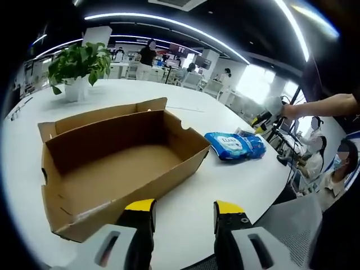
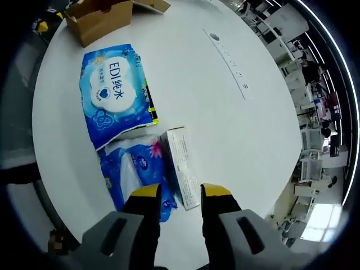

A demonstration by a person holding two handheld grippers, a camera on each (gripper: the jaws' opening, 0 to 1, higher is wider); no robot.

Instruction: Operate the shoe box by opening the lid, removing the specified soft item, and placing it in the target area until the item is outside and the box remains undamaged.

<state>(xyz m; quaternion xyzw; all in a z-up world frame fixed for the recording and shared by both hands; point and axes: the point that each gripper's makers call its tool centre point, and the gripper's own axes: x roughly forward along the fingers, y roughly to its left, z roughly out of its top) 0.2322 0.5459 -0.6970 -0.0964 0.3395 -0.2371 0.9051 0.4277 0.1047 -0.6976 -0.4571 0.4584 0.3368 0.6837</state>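
Note:
The brown cardboard shoe box (image 1: 121, 160) lies on the white table (image 1: 236, 180) with its lid folded back; its inside looks bare. To its right lies a blue soft pack (image 1: 235, 145). My left gripper (image 1: 184, 208) hangs open just before the box's near corner, holding nothing. The right gripper view looks down on the blue "EDI" wipes pack (image 2: 115, 93), a second blue tissue pack (image 2: 135, 174) and a small white carton (image 2: 183, 166). My right gripper (image 2: 181, 192) stands open above them, the carton's near end showing between its jaws. The shoe box (image 2: 101, 17) is at the top.
A potted plant (image 1: 79, 64) stands at the table's far left. A thin white strip (image 2: 230, 62) lies on the table (image 2: 214, 124) beyond the packs. The table edge curves close behind the packs, with chairs and seated people (image 1: 337, 169) past it.

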